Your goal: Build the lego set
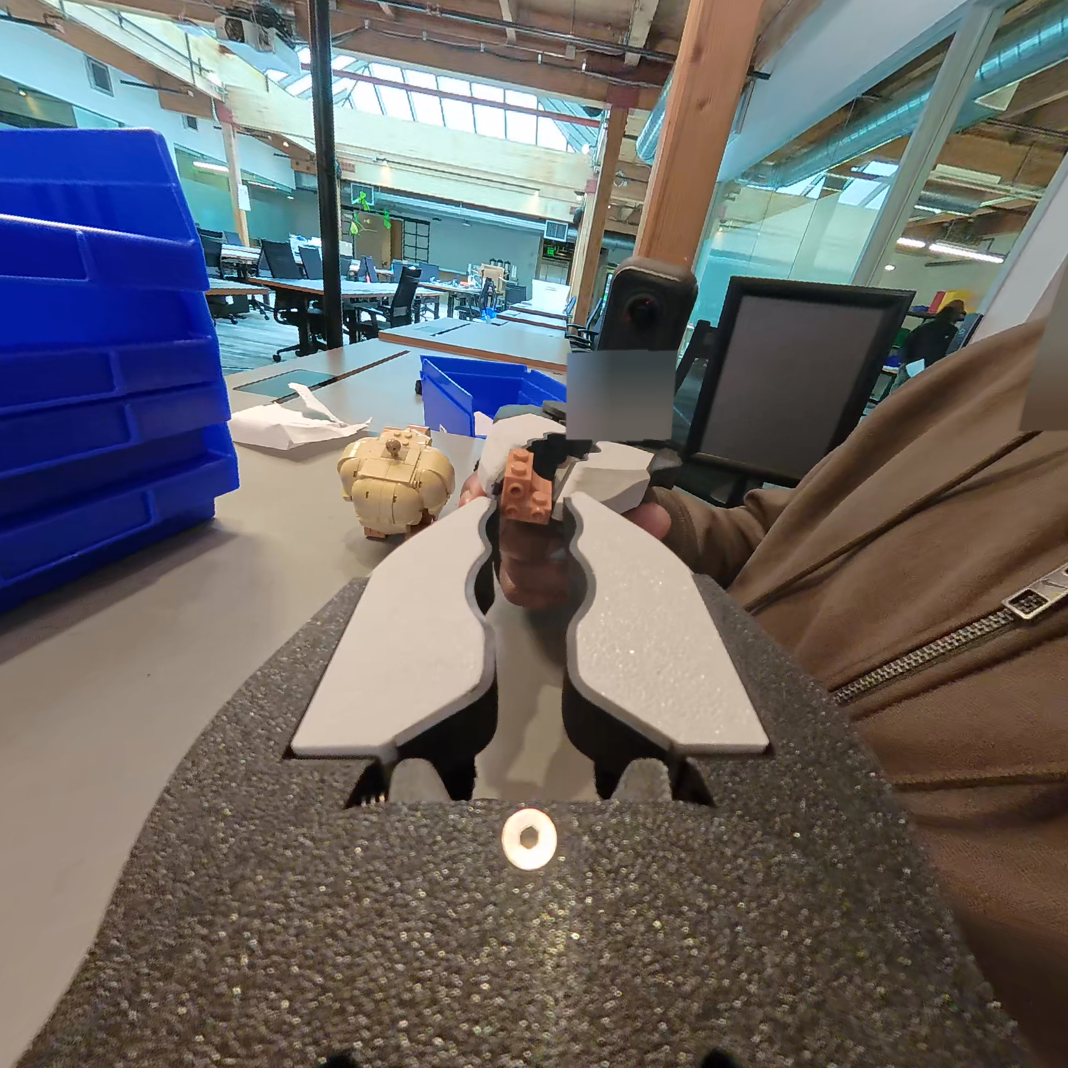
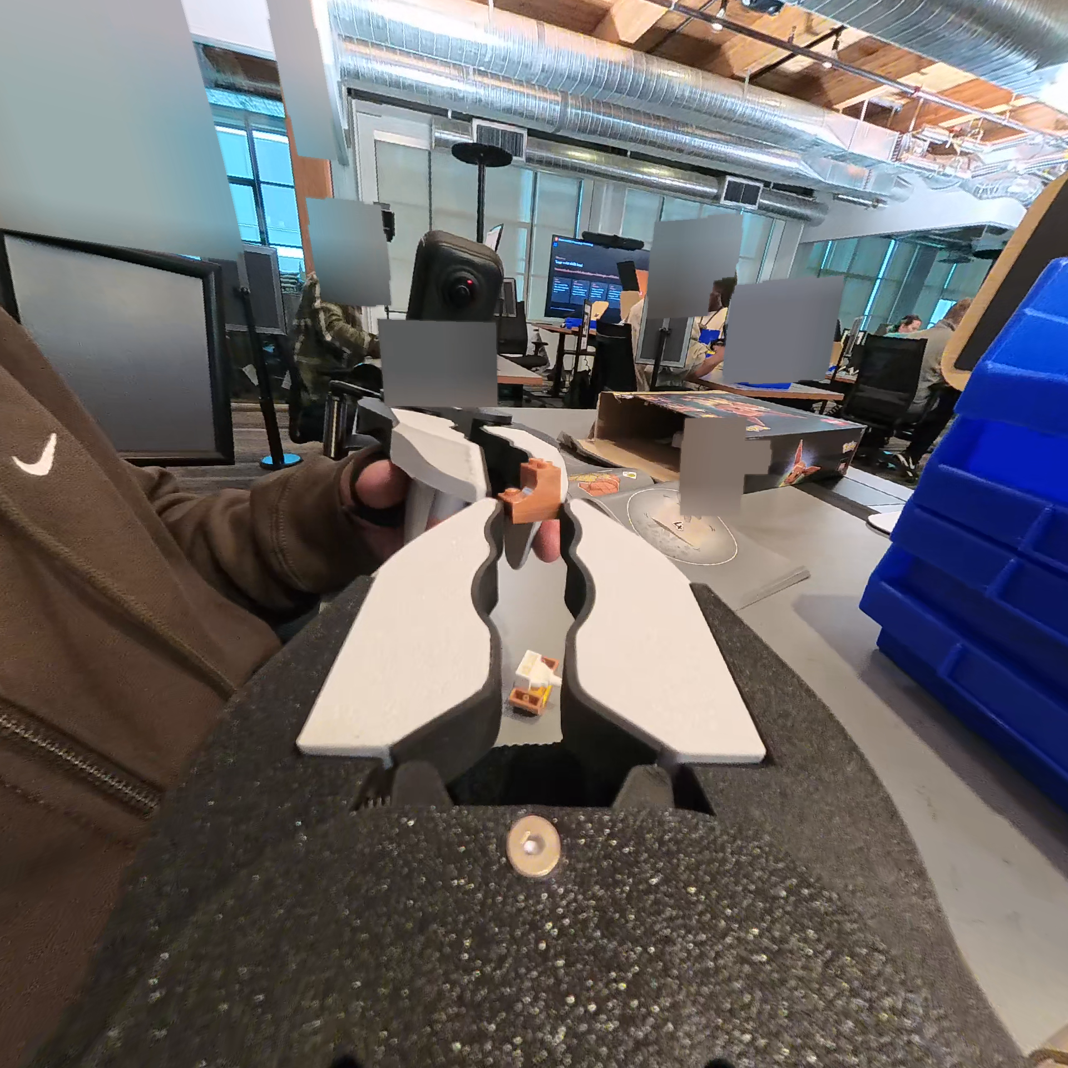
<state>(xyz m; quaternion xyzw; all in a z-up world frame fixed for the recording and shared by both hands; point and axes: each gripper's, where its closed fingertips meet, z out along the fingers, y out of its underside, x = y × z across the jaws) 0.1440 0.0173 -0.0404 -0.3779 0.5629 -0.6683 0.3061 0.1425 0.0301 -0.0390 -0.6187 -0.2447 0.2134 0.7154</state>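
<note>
Both claws are up off the worktop (image 1: 144, 607) and facing each other mid-frame, working one small brown piece (image 1: 525, 494) between them. In the left wrist view the left claw (image 1: 529, 508) has its tips nearly together with the brown piece right at them, but the right claw also shows behind it, so I honestly can't tell which one is really gripping. Same story in the right wrist view: the right claw (image 2: 531, 508) sits narrow, tips at the brown piece, with the other claw coming in from upper left and clamped or resting on it too, can't say which. It looks like a stud-sided brick with an arch bit on it, so probably a little sub-assembly getting pressed together or handed over. Progress-wise: a tan body (image 1: 396, 482), rounded and chunky with a knob on top, stands finished-looking at centre left of the left view, beside crumpled paper (image 1: 289, 425). A tiny white and brown cluster (image 2: 534, 682) lies on the worktop, seen between the right claw's fingers. The set box (image 2: 722, 433) lies open at centre right with booklets (image 2: 682, 526) in front of it, and blue bins (image 1: 104, 358) are stacked at the side. So I'd guess it's mid-build: body done, small parts yet to attach.
</note>
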